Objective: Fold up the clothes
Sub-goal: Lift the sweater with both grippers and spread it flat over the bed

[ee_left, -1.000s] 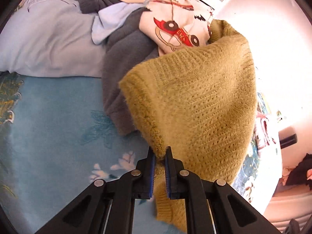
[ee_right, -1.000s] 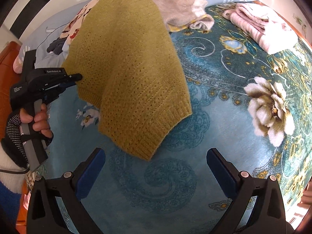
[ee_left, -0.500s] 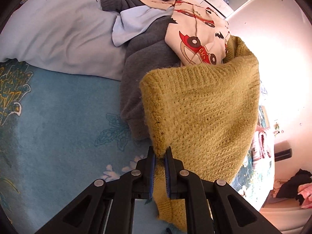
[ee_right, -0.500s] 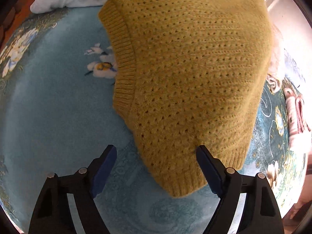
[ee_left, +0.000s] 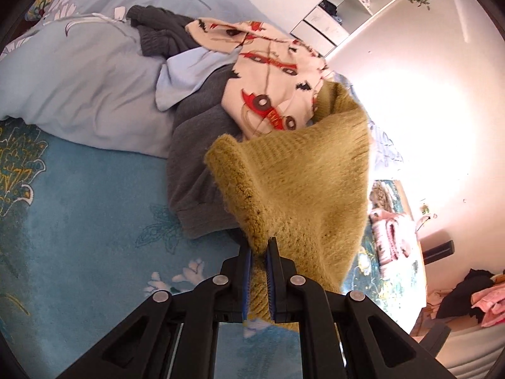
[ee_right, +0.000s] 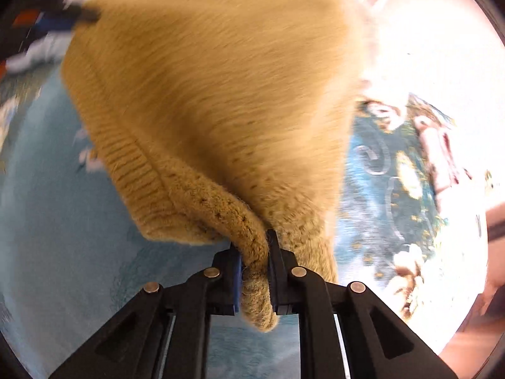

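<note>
1. Your left tongs are pressed together on the ribbed edge of the mustard knit sweater, with the knit bunched between the blue pads.
2. Your right tongs are pinching another part of the same sweater, clamped on a thick rolled hem that droops down past the fingers.
3. The sweater hangs lifted between your two grips, above the teal floral bedspread; in the right wrist view it fills most of the frame and is blurred.
4. Behind the sweater, in the left wrist view, you have a pile of clothes: a dark grey garment, a cream fabric printed with red cars lying on top of it, and a pale blue piece tucked between them.
5. A light blue pillow lies beside that pile, touching the grey garment.
6. A folded pink garment rests on the bedspread on the far side of the sweater.
</note>
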### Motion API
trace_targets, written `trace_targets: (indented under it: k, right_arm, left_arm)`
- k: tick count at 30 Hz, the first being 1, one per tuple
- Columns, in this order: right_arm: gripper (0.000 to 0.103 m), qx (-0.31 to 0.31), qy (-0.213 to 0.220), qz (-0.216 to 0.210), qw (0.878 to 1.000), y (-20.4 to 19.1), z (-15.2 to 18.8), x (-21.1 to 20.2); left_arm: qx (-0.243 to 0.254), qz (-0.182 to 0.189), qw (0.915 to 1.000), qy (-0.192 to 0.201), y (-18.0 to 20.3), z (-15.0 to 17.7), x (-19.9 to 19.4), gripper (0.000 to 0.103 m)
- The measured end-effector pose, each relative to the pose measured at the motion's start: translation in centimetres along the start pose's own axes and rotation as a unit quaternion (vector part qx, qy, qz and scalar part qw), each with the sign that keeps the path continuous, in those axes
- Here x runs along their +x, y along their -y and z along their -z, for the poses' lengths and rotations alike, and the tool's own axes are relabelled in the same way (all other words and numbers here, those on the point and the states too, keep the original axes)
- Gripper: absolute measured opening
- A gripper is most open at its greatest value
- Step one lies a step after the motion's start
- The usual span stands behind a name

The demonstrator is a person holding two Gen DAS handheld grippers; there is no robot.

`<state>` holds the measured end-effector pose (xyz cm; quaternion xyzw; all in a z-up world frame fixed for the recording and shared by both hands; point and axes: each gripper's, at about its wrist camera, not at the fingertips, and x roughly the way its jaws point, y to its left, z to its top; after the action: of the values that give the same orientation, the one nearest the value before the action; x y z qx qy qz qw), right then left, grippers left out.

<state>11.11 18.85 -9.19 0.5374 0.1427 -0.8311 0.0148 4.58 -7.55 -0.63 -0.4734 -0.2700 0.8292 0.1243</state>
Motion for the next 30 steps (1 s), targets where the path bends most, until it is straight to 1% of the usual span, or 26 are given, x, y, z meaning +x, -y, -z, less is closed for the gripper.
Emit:
trace_targets:
  k: [2,3,5,7,8,10,12,14,16,18,20,21,22,24,25,27,28,30]
  right_arm:
    - [0.013,0.028,0.032,0.013,0.999,2.3,-0.6,-2.3]
    - [0.013,0.039,0.05,0.023,0.998,3.5,-0.9,-3.6]
    - [0.012,0.06,0.086,0.039,0.994,5.6,-1.4,-6.2]
    - [0.012,0.082,0.118,0.044,0.989,7.9,-1.6,-9.1]
    - [0.012,0.088,0.134,0.051,0.986,9.2,-1.7,-10.6]
    - [0.012,0.1,0.165,0.064,0.979,10.3,-2.1,-13.4]
    - [0.012,0.115,0.194,0.065,0.972,11.8,-1.3,-16.1]
    - [0.012,0.127,0.221,0.061,0.965,12.5,0.0,-19.0]
    - [0.012,0.131,0.254,0.056,0.957,12.6,1.7,-22.0]
    - [0.012,0.126,0.295,0.057,0.945,12.8,3.3,-26.0]
    - [0.012,0.123,0.339,0.048,0.931,12.9,5.2,-30.5]
    - [0.012,0.121,0.361,0.044,0.923,13.1,5.8,-32.6]
    - [0.012,0.12,0.383,0.041,0.915,13.3,6.3,-34.6]
    - [0.012,0.117,0.425,0.034,0.897,13.7,7.4,-38.7]
    - [0.012,0.115,0.446,0.031,0.887,13.9,7.9,-40.8]
    - [0.012,0.112,0.467,0.021,0.877,14.5,8.3,-43.2]
    - [0.012,0.11,0.469,0.021,0.876,14.7,8.3,-43.8]
    - [0.012,0.108,0.452,0.032,0.885,15.1,7.6,-42.8]
  left_arm:
    - [0.014,0.023,0.9995,0.018,2.5,-0.2,-0.4,0.009]
    - [0.026,0.033,0.9987,0.03,2.9,0.2,-0.8,0.009]
    - [0.053,0.054,0.9956,0.056,5.0,0.4,-3.5,0.009]
    - [0.075,0.077,0.9908,0.082,7.3,0.1,-5.1,0.009]
    - [0.086,0.088,0.9878,0.095,8.5,-0.2,-5.9,0.009]
    - [0.109,0.108,0.9808,0.12,10.5,-0.1,-8.0,0.009]
    - [0.131,0.127,0.9726,0.144,11.9,0.0,-10.5,0.008]
    - [0.144,0.157,0.9629,0.165,13.2,0.3,-13.6,0.008]
    - [0.169,0.191,0.9456,0.202,14.9,1.5,-18.8,0.008]
    - [0.207,0.214,0.9212,0.251,16.5,3.1,-24.0,0.008]
    - [0.239,0.226,0.8966,0.296,18.1,4.1,-28.6,0.008]
    - [0.248,0.232,0.8869,0.313,18.8,4.3,-30.3,0.008]
    - [0.256,0.238,0.8773,0.33,19.5,4.6,-32.0,0.009]
    - [0.263,0.237,0.8665,0.352,20.6,4.4,-34.0,0.009]
    - [0.266,0.232,0.8643,0.358,21.1,4.2,-34.3,0.009]
    - [0.273,0.211,0.8662,0.361,22.0,3.6,-33.7,0.009]
    - [0.273,0.199,0.8739,0.35,22.4,3.2,-32.5,0.009]
    - [0.273,0.167,0.8937,0.314,22.7,2.3,-28.6,0.009]
